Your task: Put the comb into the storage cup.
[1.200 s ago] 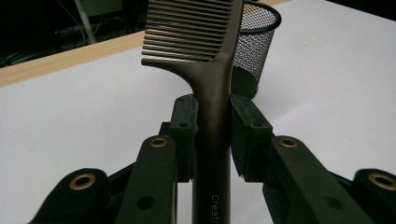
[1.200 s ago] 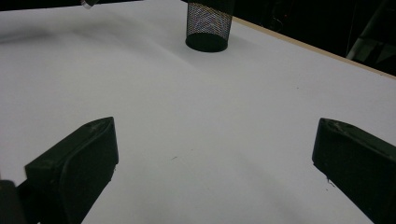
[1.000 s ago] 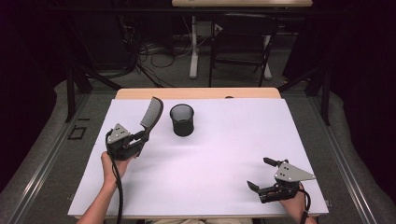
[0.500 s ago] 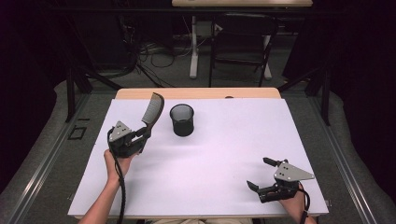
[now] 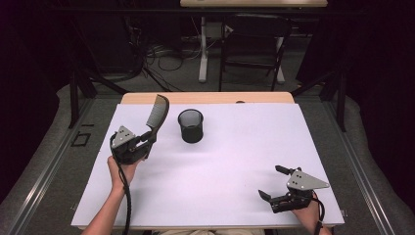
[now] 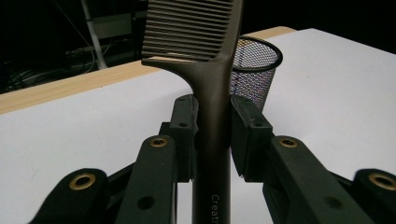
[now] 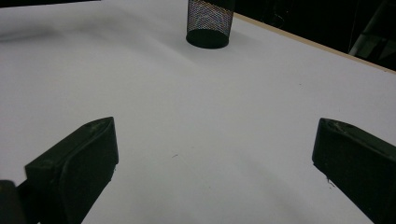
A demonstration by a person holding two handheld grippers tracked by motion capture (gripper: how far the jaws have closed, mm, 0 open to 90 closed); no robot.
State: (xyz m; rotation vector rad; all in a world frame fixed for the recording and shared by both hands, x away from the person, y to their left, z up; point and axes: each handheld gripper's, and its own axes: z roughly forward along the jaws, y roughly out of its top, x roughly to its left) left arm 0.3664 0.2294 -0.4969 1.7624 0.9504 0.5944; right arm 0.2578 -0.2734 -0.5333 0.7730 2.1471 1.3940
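Left tongs [image 5: 145, 140] are clamped on the comb [image 6: 212, 93] handle, cup [image 5: 190, 126] just ahead. Right tongs [image 5: 272, 182] sit spread apart, empty. I'd keep the comb upright and drop it straight in.

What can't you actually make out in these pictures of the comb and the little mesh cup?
- Comb: in the left gripper view its top is cut off by the upper edge, and the printed word on the handle is cut off by the lower edge.
- Mesh cup: in the high view its dark inside hides any contents; in the right gripper view the top edge cuts off its rim.
- Left gripper: in the high view the jaw tips are too small and dark to separate from the comb.
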